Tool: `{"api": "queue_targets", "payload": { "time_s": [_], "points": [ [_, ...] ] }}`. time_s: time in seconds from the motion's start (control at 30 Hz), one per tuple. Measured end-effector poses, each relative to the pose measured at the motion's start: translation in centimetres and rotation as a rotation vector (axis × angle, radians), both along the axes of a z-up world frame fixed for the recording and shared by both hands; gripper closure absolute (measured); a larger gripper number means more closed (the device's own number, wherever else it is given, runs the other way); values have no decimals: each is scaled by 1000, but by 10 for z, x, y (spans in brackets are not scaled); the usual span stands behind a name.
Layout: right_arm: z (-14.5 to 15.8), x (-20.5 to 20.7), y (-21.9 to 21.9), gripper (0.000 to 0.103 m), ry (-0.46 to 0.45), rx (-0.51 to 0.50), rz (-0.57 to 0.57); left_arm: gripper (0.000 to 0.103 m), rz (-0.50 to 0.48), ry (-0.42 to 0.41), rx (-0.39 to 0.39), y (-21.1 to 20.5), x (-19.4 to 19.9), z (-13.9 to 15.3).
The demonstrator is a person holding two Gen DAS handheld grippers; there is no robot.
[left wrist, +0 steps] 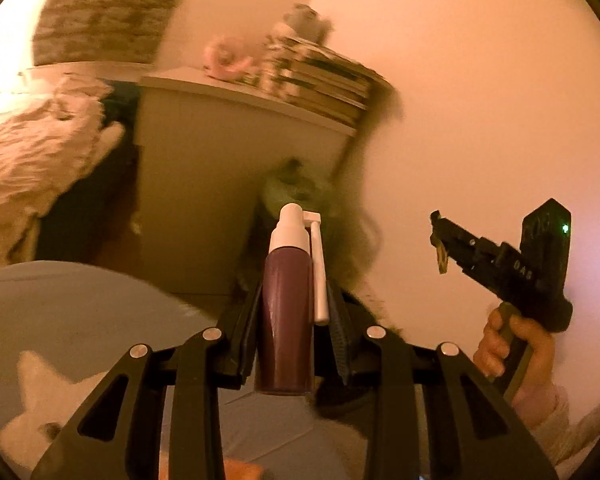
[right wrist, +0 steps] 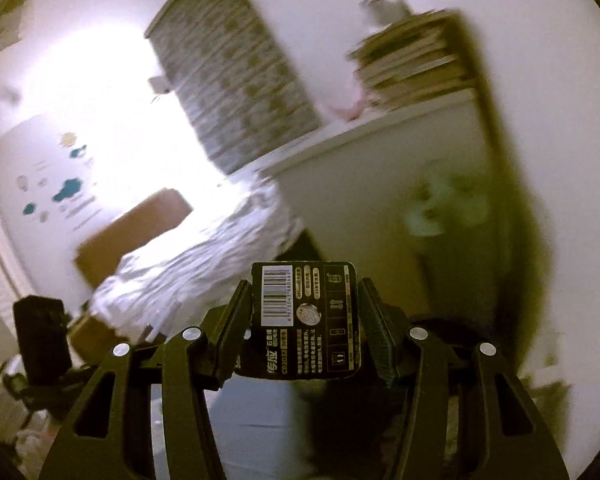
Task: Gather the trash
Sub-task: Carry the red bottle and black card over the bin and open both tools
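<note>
Ahead of my left claw, the pale boxy cabinet [left wrist: 236, 168] fills the middle of the frame, a stack of books [left wrist: 320, 80] on top of it. The rumpled white bedding [left wrist: 40, 148] closes off the left. Bare wall [left wrist: 480, 100] leaves open air at the right, apart from my black right gripper [left wrist: 440, 252] there.

Dark-brown spray bottle [left wrist: 286, 312], white nozzle; black battery card [right wrist: 305, 320], white barcode.
</note>
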State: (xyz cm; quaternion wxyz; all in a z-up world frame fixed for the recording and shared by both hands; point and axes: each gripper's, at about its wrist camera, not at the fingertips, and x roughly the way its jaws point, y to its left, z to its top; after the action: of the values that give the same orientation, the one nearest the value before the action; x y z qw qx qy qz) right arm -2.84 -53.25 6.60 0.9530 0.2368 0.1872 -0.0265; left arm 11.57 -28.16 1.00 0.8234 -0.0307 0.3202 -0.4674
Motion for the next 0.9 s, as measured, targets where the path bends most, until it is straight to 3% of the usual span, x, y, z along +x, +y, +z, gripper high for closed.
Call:
{"api": "queue_targets", "payload": {
  "time_s": [0.3,0.9],
  "points": [
    [-53,-12,-43,49,64,50,-73,72,-84,61,38,-85,-6,-35],
    [-108,27,-46,48,188,93,-64,72,-95,141,120,-115,9,-83]
  ]
}}
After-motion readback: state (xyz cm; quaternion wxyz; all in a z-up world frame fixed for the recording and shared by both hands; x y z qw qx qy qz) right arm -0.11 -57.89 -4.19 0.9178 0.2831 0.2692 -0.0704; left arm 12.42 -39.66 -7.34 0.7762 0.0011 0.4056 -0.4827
